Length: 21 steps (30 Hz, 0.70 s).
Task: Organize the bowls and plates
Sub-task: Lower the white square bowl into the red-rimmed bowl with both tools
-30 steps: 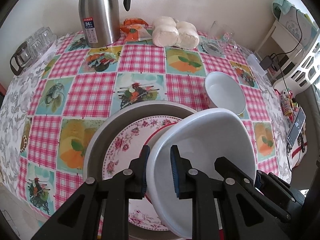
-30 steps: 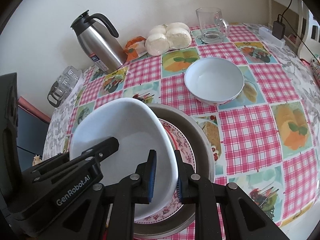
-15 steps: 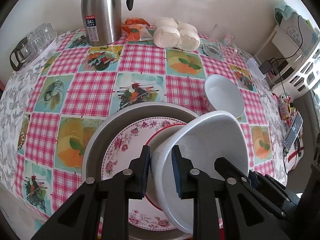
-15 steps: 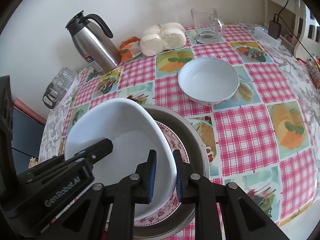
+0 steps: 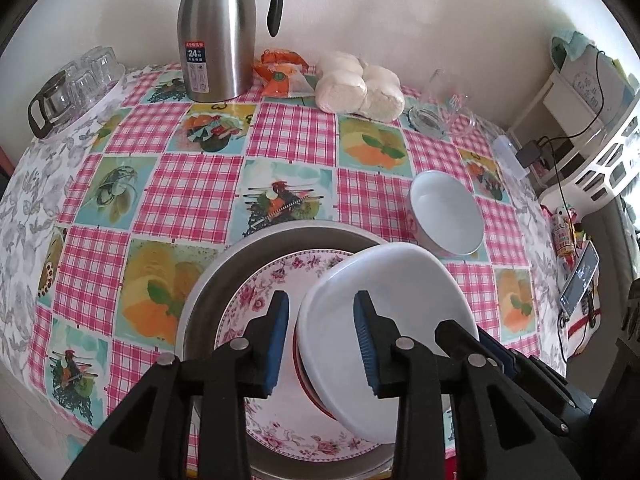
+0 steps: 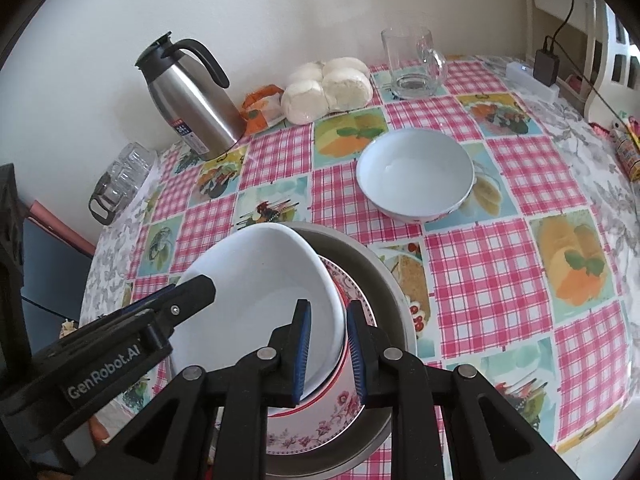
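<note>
A large white bowl [image 5: 400, 304] [image 6: 256, 296] sits tilted on a floral plate [image 5: 256, 304] [image 6: 332, 428] that lies in a grey metal pan [image 5: 224, 276] [image 6: 384, 280]. My left gripper [image 5: 322, 340] is open, its jaws standing either side of the bowl's left rim without touching. My right gripper [image 6: 328, 354] is shut on the bowl's right rim. A second, smaller white bowl [image 5: 446, 218] [image 6: 414, 174] stands alone on the tablecloth to the right of the pan.
At the back stand a steel thermos jug [image 5: 218, 28] [image 6: 188, 96], an orange snack packet [image 5: 282, 76], bagged white buns [image 5: 360, 86] [image 6: 326, 90], a glass mug [image 6: 414, 62] and upturned glasses [image 5: 76, 84]. A power strip [image 6: 532, 80] lies at the right edge.
My left gripper has opened and let go of the large bowl's rim. Both grippers drew back a little; the bowl has sunk onto the plate, still held by my right gripper.
</note>
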Available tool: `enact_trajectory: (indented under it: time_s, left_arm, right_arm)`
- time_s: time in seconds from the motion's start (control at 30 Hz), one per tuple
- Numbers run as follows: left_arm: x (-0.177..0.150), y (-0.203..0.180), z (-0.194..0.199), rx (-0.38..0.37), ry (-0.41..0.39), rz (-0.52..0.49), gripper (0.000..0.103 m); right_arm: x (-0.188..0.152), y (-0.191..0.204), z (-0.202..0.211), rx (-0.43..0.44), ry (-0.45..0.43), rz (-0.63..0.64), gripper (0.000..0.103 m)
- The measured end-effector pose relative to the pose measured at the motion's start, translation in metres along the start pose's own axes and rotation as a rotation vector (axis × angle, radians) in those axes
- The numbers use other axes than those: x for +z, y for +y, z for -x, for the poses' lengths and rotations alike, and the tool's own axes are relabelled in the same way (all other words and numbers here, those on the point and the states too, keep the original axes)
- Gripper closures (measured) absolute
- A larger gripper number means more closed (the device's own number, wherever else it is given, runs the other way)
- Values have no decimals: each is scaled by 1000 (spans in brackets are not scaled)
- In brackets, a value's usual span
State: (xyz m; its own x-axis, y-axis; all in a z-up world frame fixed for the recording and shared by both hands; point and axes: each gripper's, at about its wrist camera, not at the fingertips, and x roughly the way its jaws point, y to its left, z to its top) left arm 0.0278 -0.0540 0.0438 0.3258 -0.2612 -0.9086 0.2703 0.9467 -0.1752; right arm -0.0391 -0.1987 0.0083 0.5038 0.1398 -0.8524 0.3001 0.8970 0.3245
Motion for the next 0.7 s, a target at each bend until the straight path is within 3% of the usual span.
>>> enact_trajectory:
  time_s: [0.47,0.7]
  left_arm:
    - [3,13,5,-23,-36,63,69]
    - [3,17,2,-46,-35,80,80]
  right_arm:
    - [0,-11,-1,1,10,-52,81]
    - [1,-11,-2,5,17,-60,81]
